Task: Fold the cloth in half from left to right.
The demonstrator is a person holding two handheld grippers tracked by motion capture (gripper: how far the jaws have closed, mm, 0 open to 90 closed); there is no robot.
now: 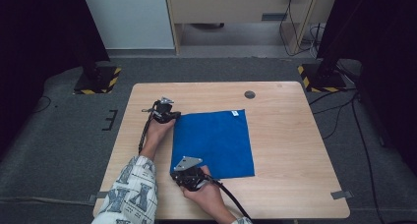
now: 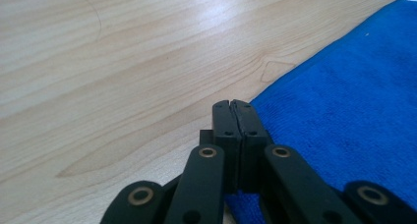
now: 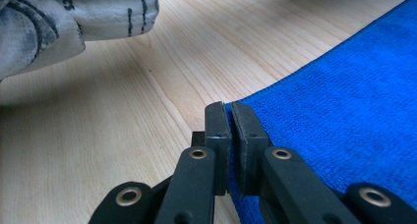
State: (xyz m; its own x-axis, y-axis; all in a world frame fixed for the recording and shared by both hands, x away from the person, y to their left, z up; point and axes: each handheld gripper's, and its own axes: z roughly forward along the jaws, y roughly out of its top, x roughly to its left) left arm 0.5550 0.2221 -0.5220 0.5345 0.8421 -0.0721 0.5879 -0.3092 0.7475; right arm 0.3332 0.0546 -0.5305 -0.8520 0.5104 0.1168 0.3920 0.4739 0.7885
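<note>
On the pale wooden tabletop [image 1: 290, 150] the left claw [image 1: 172, 117] sits at the far left corner of the blue cloth [image 1: 214, 143], jaws pinched tight on its edge. The right claw [image 1: 188, 176] clamps the near left corner, close to the patterned sleeve [image 1: 129, 189]. A dark round grommet [image 1: 250, 94] lies beyond the cloth.

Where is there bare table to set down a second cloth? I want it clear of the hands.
The widest bare patch lies right of the blue cloth, out to the table edge. A narrower strip runs along the far edge, around the dark round spot. The cloth's left side is crowded: the left gripper and right gripper both work its left corners.
</note>
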